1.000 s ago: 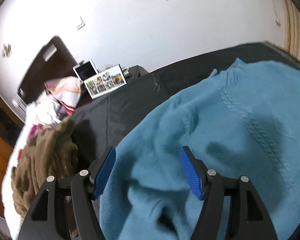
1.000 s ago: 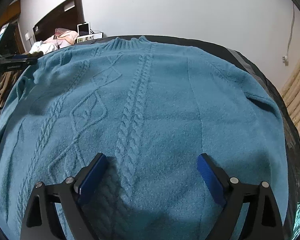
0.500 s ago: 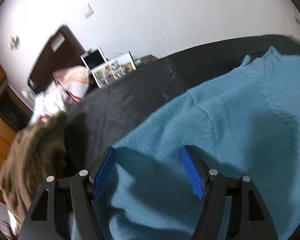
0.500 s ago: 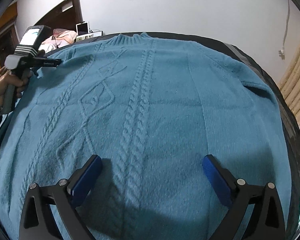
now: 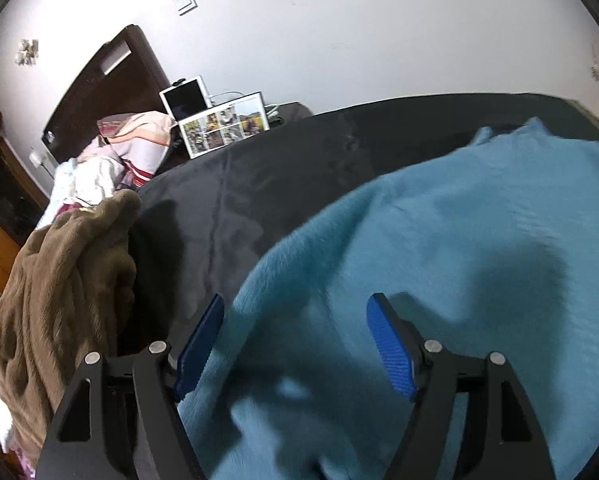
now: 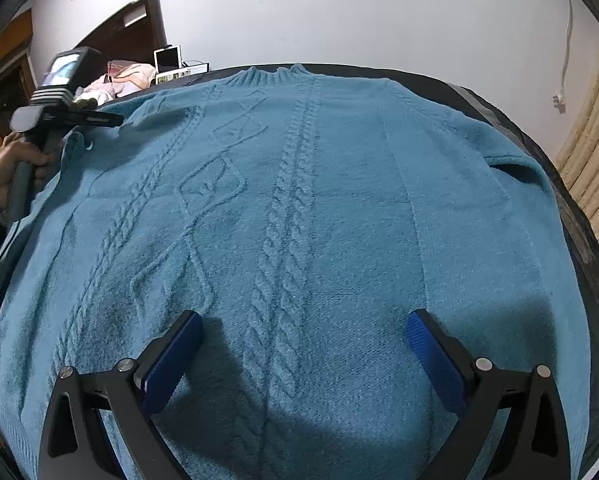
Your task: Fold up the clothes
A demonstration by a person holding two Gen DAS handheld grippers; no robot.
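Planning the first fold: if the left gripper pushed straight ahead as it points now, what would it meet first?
Probably the blue sweater: its edge already lies between the open left gripper fingers. Beyond it is the dark bed cover; depth is hard to judge.

Soft indoor light, fisheye-bent edges, blur low in left view.

A dark-covered bed (image 5: 283,184) carried a blue cable-knit sweater (image 6: 299,208), spread flat with its collar toward the wall. At the bed's left edge lay a heaped brown fleece garment (image 5: 63,292), with pale bedding (image 5: 115,156) bunched beyond it.
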